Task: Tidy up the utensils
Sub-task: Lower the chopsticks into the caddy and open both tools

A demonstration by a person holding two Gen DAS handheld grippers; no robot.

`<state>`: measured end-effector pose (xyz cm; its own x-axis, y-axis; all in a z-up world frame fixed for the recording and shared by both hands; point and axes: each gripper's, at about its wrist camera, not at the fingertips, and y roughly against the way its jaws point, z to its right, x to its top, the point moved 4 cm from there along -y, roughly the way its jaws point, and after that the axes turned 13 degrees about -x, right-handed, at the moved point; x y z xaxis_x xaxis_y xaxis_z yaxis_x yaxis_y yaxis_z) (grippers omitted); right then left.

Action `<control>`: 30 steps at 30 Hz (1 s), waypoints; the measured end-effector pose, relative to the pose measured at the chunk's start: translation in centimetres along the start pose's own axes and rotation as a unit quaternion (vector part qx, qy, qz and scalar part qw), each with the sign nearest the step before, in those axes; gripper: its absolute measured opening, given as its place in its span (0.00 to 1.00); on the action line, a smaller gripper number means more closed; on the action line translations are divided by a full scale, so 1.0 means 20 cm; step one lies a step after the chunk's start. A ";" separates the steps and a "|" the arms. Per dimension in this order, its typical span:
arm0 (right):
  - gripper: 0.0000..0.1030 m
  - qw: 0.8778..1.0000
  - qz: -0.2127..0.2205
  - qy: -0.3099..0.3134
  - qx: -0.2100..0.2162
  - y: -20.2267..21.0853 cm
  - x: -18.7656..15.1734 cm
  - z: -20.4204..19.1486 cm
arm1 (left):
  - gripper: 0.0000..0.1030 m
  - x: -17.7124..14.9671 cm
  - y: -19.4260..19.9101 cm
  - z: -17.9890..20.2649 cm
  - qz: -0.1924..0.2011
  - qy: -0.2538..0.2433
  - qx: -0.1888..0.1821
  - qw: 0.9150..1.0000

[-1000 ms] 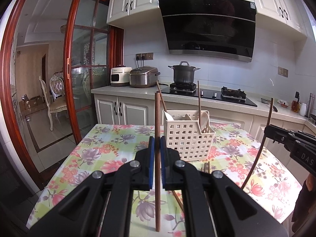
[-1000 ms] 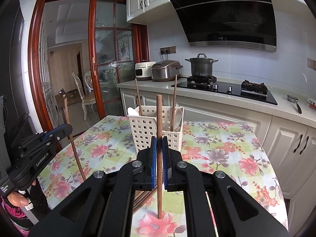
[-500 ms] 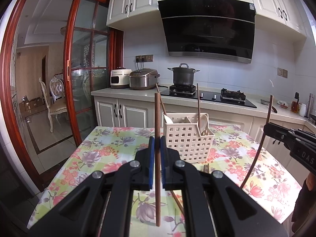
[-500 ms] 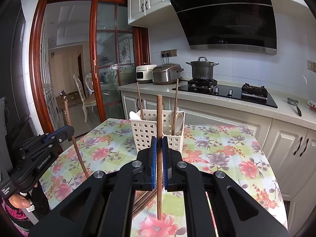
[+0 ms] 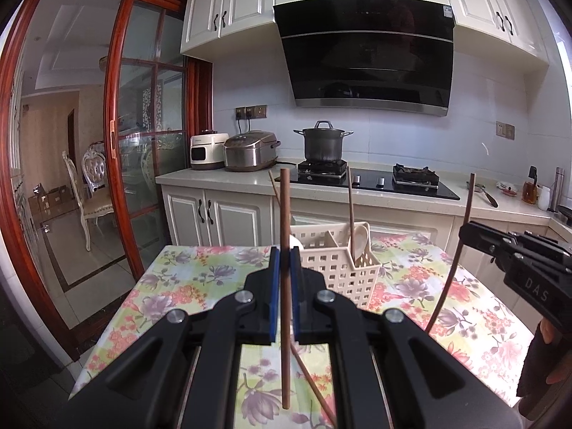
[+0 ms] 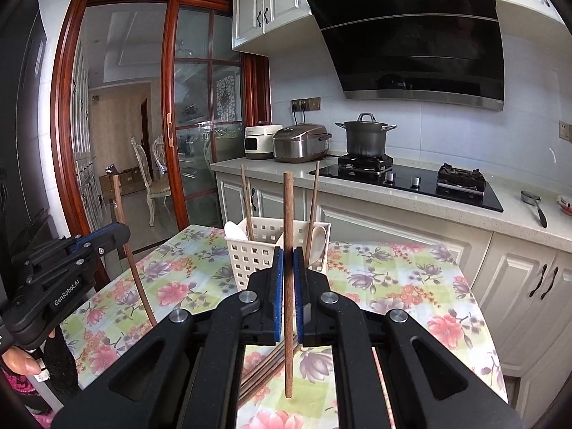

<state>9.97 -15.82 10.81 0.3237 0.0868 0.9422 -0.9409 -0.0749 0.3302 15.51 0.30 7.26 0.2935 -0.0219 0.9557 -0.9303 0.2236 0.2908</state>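
My left-wrist camera sits just behind my left gripper [image 5: 282,268], facing twelve o'clock over the floral table [image 5: 200,286] toward the stove counter [image 5: 371,187]. My right-wrist camera looks likewise from beside it. Both share the white basket [image 5: 343,264] at close range; each catches the other gripper at its edge.

Both tools are matte black plastic with angular, ribbed arms and round silver screws at the joints. The left gripper [image 5: 285,268] and the right gripper [image 6: 288,268] each carry flat blue pads [image 5: 273,293] on the inner faces of the fingers. White lettering marks their sides: "GenRobot.AI" on the left one, "DAS" on the right. The left hand [image 6: 25,361] shows a pink patterned knit cuff and a black strap.
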 end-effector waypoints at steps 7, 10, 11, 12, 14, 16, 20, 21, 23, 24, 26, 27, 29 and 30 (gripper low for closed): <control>0.06 1.000 0.007 -0.010 0.008 -0.07 0.11 0.03 | 0.06 0.12 -0.08 -0.01 0.002 0.012 -0.013 1.000; 0.06 1.000 0.009 -0.016 0.010 -0.09 0.16 0.04 | 0.06 0.19 -0.12 0.00 0.003 0.015 -0.018 1.000; 0.06 1.000 0.010 -0.018 0.010 -0.10 0.18 0.05 | 0.06 0.21 -0.13 0.00 0.002 0.017 -0.022 1.000; 0.06 1.000 0.010 -0.021 0.012 -0.11 0.20 0.06 | 0.06 0.23 -0.14 0.00 0.002 0.019 -0.024 1.000; 0.06 1.000 0.011 -0.024 0.013 -0.13 0.24 0.06 | 0.06 0.27 -0.17 0.00 0.003 0.020 -0.028 0.999; 0.06 1.000 0.011 -0.023 0.014 -0.16 0.28 0.07 | 0.06 0.33 -0.19 0.00 0.004 0.020 -0.031 0.999; 0.06 1.000 0.018 -0.019 0.009 -0.20 0.37 0.07 | 0.06 0.43 -0.23 0.01 0.005 0.020 -0.036 0.999; 0.06 1.000 0.020 -0.019 0.009 -0.21 0.39 0.07 | 0.06 0.47 -0.24 0.02 0.007 0.018 -0.036 0.999; 0.06 0.999 0.023 -0.021 0.010 -0.23 0.43 0.08 | 0.06 0.52 -0.27 0.04 0.011 0.009 -0.032 0.999; 0.06 0.999 0.023 -0.021 0.009 -0.24 0.45 0.08 | 0.06 0.54 -0.28 0.05 0.013 0.006 -0.031 0.999; 0.06 1.000 0.024 -0.019 0.007 -0.27 0.49 0.08 | 0.06 0.59 -0.29 0.07 0.017 0.002 -0.032 0.999; 0.06 1.000 0.025 -0.017 0.006 -0.29 0.50 0.08 | 0.06 0.62 -0.30 0.08 0.020 -0.002 -0.032 0.999; 0.06 1.000 0.025 -0.014 0.006 -0.33 0.54 0.07 | 0.06 0.67 -0.33 0.10 0.027 -0.007 -0.029 0.999; 0.06 1.000 0.026 -0.012 0.006 -0.36 0.56 0.07 | 0.06 0.69 -0.35 0.10 0.030 -0.008 -0.028 0.999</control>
<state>20.47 -15.77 19.08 0.2772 0.0595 0.9590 -0.9553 -0.0899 0.2817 25.69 -3.47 18.52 0.2342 -0.0217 0.9719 -0.9319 0.2797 0.2308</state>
